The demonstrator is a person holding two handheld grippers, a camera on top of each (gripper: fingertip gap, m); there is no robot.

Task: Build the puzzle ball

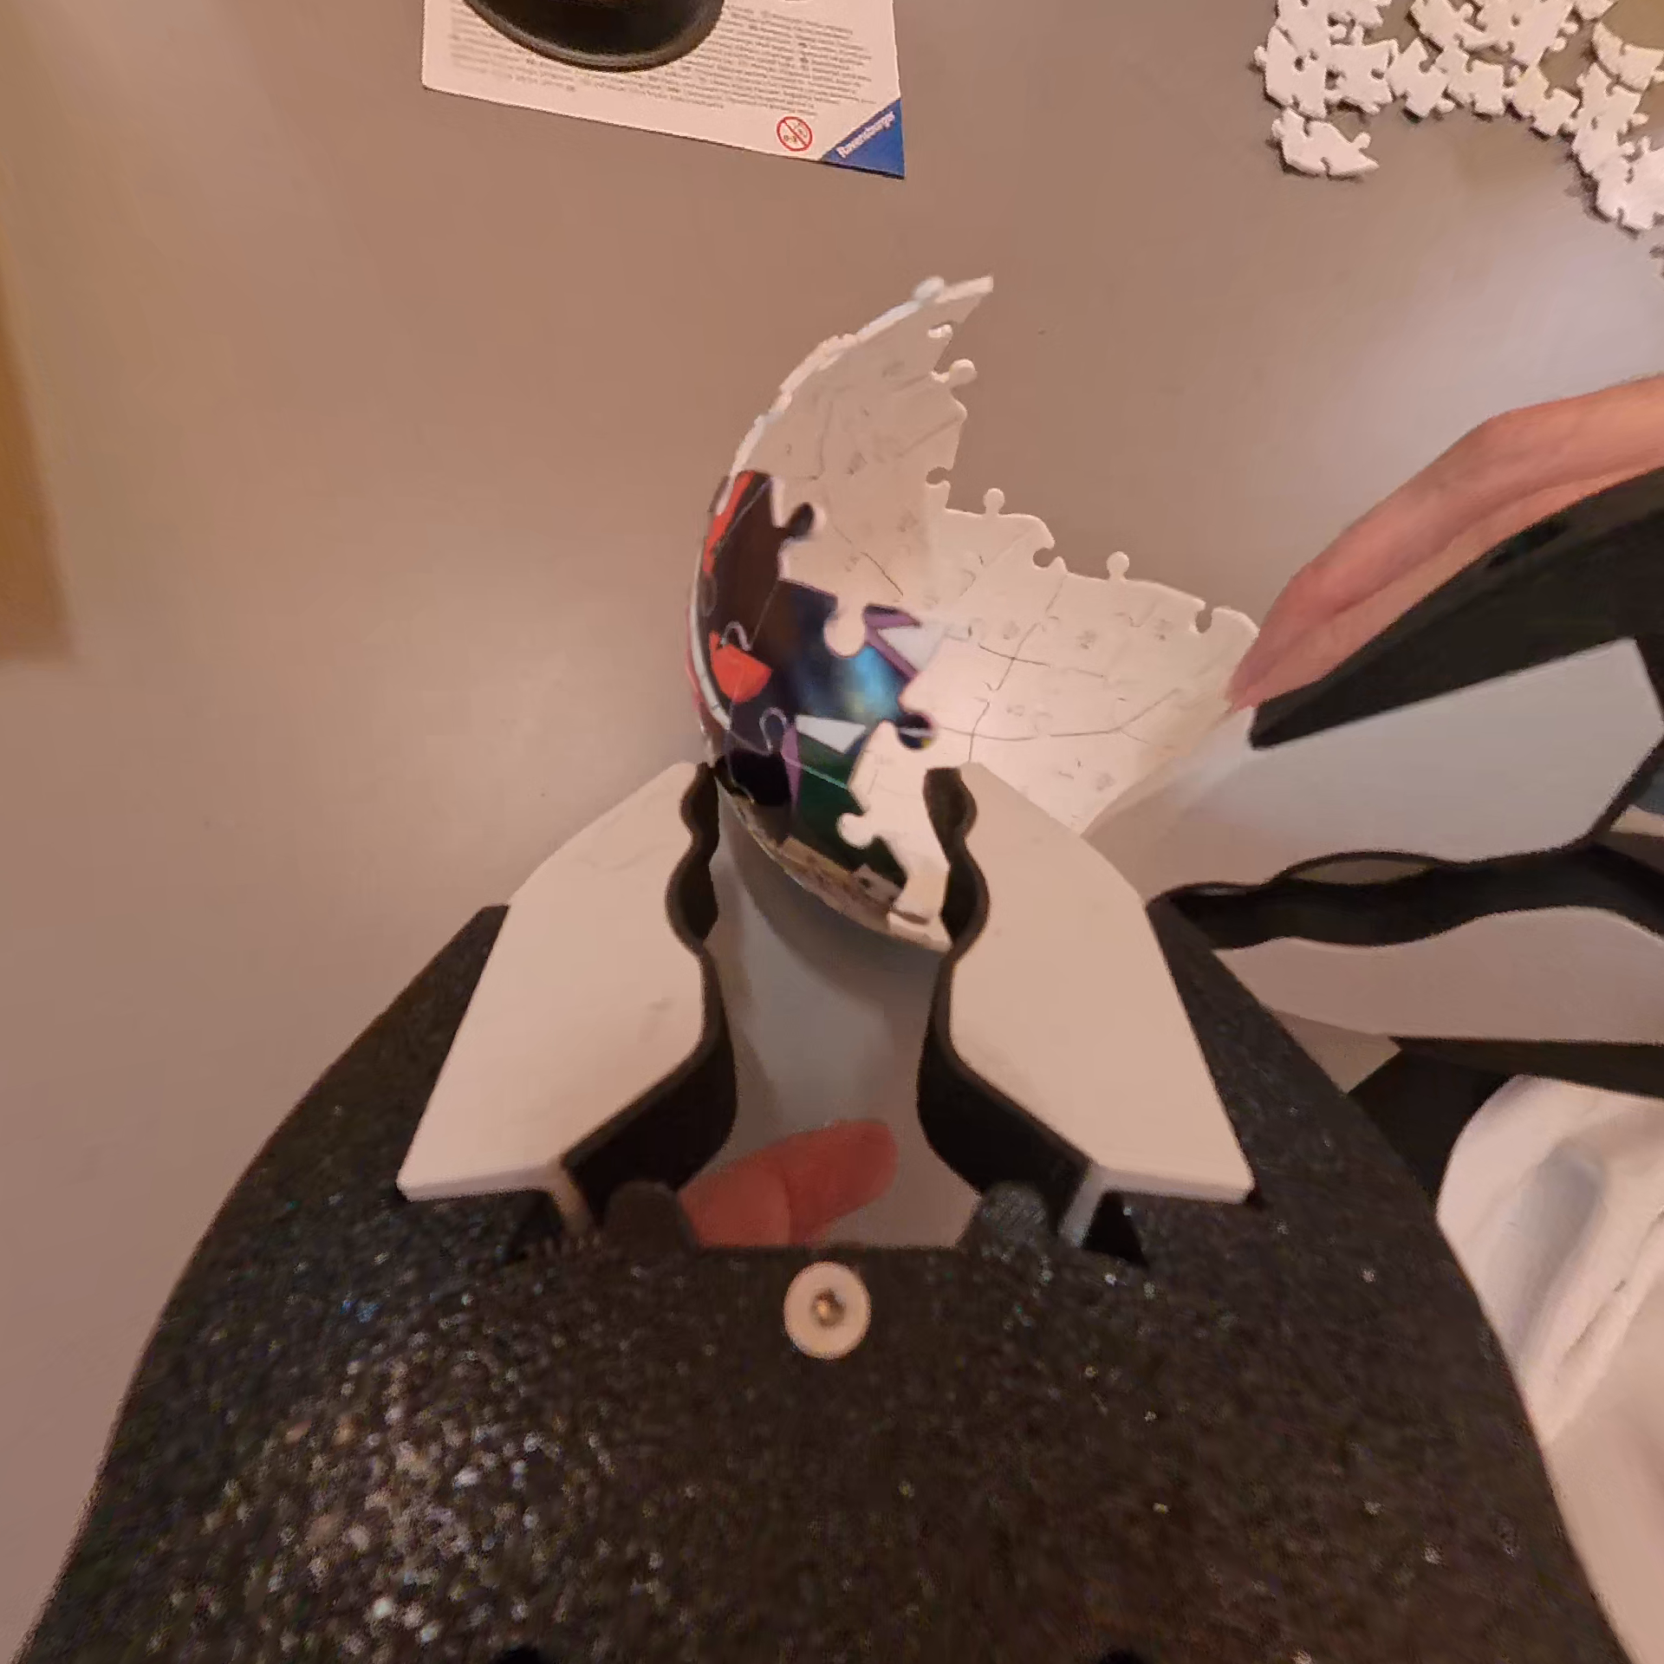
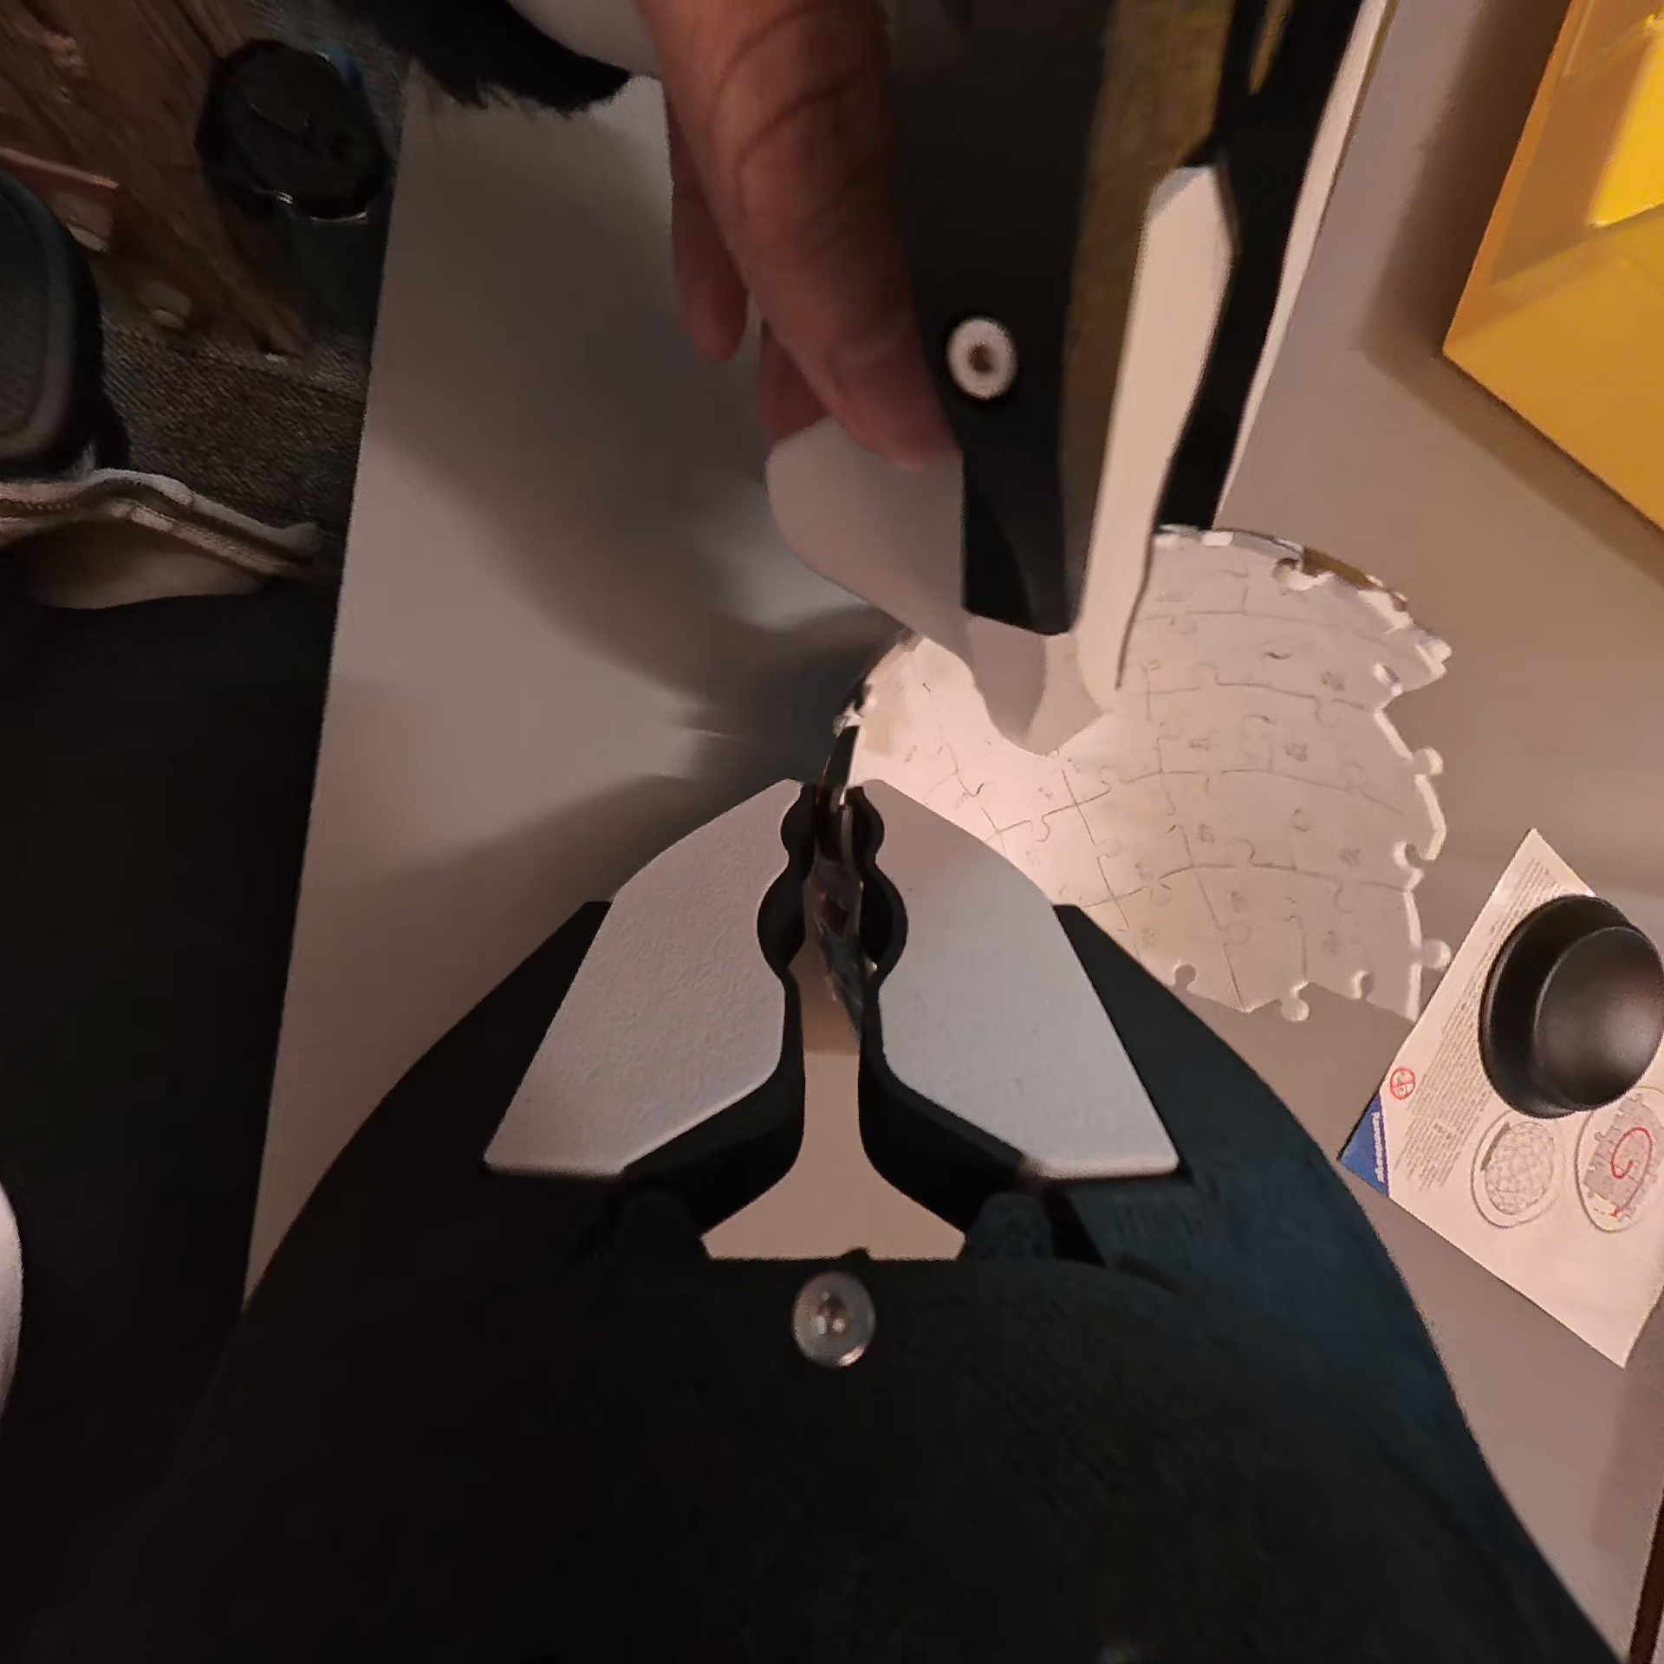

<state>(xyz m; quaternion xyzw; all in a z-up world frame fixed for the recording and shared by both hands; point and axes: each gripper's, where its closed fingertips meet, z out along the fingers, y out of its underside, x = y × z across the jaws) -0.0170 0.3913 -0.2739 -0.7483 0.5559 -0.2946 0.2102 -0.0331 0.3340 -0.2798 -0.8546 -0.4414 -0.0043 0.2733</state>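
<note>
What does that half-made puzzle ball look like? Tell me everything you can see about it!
The half-built curved plastic puzzle ball is an open shell of interlocked pieces, plain white inside and colourfully printed outside, with a knobby, unfinished edge. It sits tilted over the grey table. The right tool is shut on its rim, while the left tool is open around its lower edge.

In the left wrist view, the half-built curved plastic puzzle ball shell (image 1: pixel 945 630) sits centre; the printed paper leaflet (image 1: pixel 666 81) at eleven o'clock, the white loose-piece heap (image 1: pixel 1477 81) at one.
</note>
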